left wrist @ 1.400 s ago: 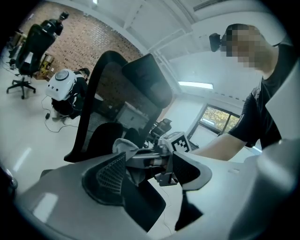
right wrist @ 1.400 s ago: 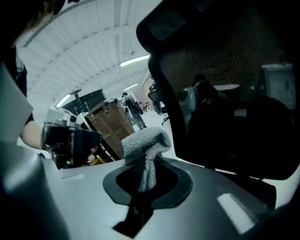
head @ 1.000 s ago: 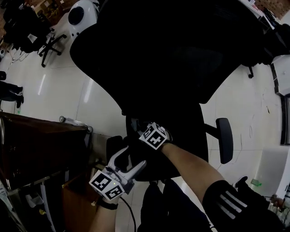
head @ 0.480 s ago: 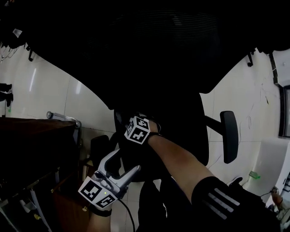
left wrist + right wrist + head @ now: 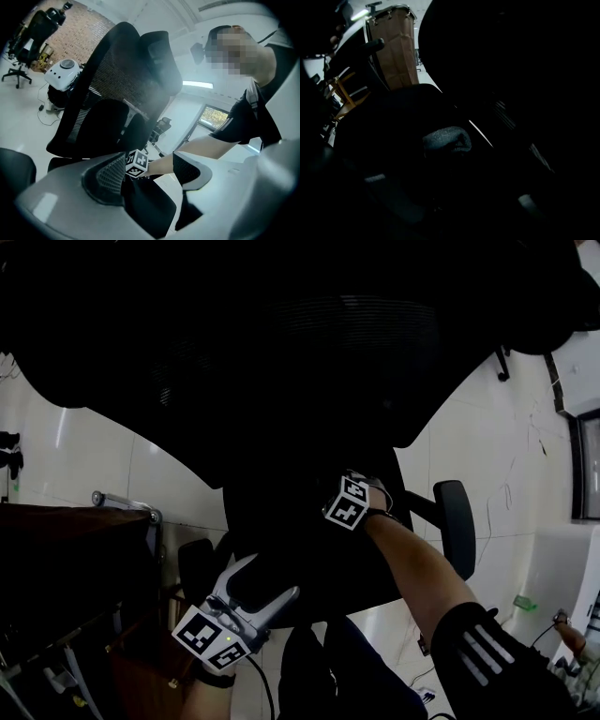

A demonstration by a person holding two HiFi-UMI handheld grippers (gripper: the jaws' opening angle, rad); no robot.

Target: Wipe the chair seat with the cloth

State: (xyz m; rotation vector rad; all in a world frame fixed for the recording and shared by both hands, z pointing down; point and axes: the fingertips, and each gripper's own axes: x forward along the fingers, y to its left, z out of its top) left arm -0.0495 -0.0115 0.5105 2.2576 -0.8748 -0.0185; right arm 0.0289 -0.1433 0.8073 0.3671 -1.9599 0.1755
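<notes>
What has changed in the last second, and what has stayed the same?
The right gripper, shut on the dark grey bunched cloth, slid rightward across the black office chair seat, toward the black armrest. The left gripper stayed open, empty, at the seat's front left.

Head cam: above, looks steeply down over chair backrest [image 5: 309, 352] at seat [image 5: 309, 549] and right gripper's cube [image 5: 349, 502]. Left gripper cam: low, at seat edge, faces up-and-across; shares that cube [image 5: 136, 164], backrest. Right gripper cam: v. close to seat, dark.

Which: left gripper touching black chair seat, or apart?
Cannot tell: its own view shows the left gripper open, black chair seat between the jaws, contact unclear.
</notes>
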